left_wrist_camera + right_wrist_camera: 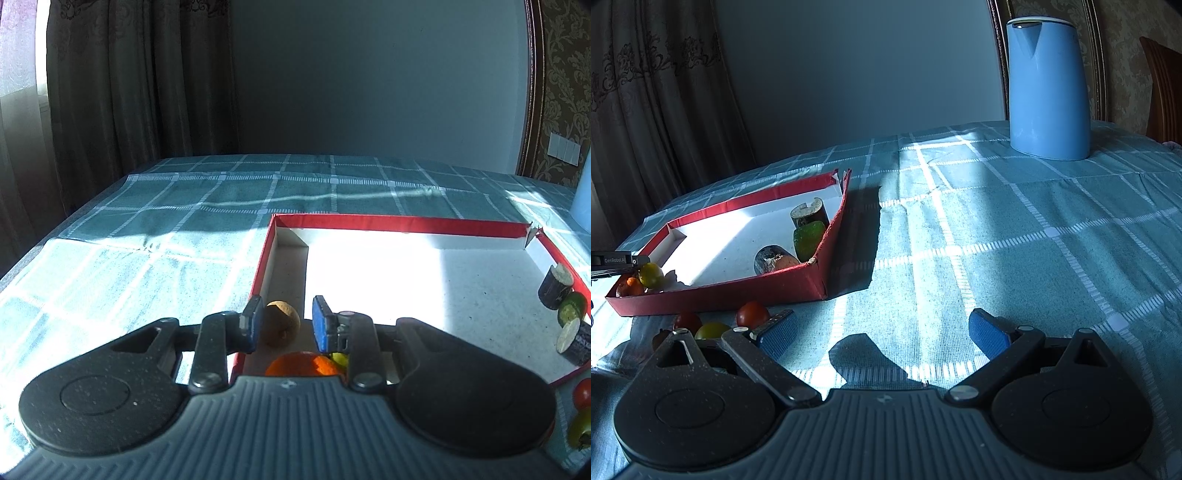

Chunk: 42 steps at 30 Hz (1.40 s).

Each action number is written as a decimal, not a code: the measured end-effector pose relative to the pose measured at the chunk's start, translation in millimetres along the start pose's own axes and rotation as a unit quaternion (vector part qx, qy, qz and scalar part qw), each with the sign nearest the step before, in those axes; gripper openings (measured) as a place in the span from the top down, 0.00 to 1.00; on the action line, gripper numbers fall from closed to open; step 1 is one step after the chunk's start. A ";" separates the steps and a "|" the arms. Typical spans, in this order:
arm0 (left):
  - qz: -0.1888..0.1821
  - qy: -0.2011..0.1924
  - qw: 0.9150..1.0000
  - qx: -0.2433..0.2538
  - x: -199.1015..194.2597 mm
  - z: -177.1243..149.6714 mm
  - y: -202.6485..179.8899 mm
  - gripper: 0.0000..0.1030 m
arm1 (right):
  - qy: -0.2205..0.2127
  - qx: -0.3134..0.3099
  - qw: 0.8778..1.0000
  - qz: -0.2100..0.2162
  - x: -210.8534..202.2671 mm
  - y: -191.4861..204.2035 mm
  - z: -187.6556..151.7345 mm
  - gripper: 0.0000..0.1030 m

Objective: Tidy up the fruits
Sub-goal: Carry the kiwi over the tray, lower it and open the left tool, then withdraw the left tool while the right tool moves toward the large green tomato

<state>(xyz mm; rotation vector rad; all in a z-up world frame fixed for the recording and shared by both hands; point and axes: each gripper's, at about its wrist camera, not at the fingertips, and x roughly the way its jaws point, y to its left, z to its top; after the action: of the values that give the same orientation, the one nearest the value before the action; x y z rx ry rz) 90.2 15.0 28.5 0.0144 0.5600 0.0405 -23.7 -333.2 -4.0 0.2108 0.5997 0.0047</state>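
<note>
My left gripper (284,326) hangs over the narrow left compartment of the red box (406,222). Its blue pads stand a small way apart. A small brown round fruit (283,324) lies just past them, against the left pad and clear of the right one. An orange (299,364) and a small yellow-green fruit (340,358) sit below the fingers, partly hidden. My right gripper (882,332) is wide open over bare tablecloth with nothing between its fingers. To its left, outside the box (720,291), lie red tomatoes (752,314) and a yellow one (712,329).
Dark eggplant chunks (809,213) and a green slice (809,240) rest along the box's right wall. A tall blue kettle (1049,88) stands at the back right, with a wooden chair (1163,88) behind it. A checked teal cloth (997,240) covers the table.
</note>
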 end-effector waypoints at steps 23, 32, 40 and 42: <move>0.007 -0.029 0.999 -0.024 -74.2 -55.5 14.2 0.00 | 0.007 -0.002 1.000 -0.003 2.2 1.2 0.2 0.03; -0.012 -0.001 0.998 -0.064 -64.7 -57.1 29.3 0.00 | -0.027 -0.068 0.996 0.046 -12.0 19.5 -3.3 0.03; -0.018 -0.003 0.998 -0.067 -65.5 -57.5 29.4 0.00 | -0.040 -0.152 0.985 0.073 -27.6 73.3 -17.0 0.06; -0.019 -0.004 0.998 -0.067 -65.6 -57.6 29.4 0.00 | -0.034 -0.157 0.984 0.080 -26.1 83.4 -19.1 0.06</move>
<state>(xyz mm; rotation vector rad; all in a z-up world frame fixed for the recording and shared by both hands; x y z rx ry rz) 3.1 41.8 15.2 -0.1258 0.5490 0.0411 -51.2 -249.6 11.8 -0.0481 0.5054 0.2448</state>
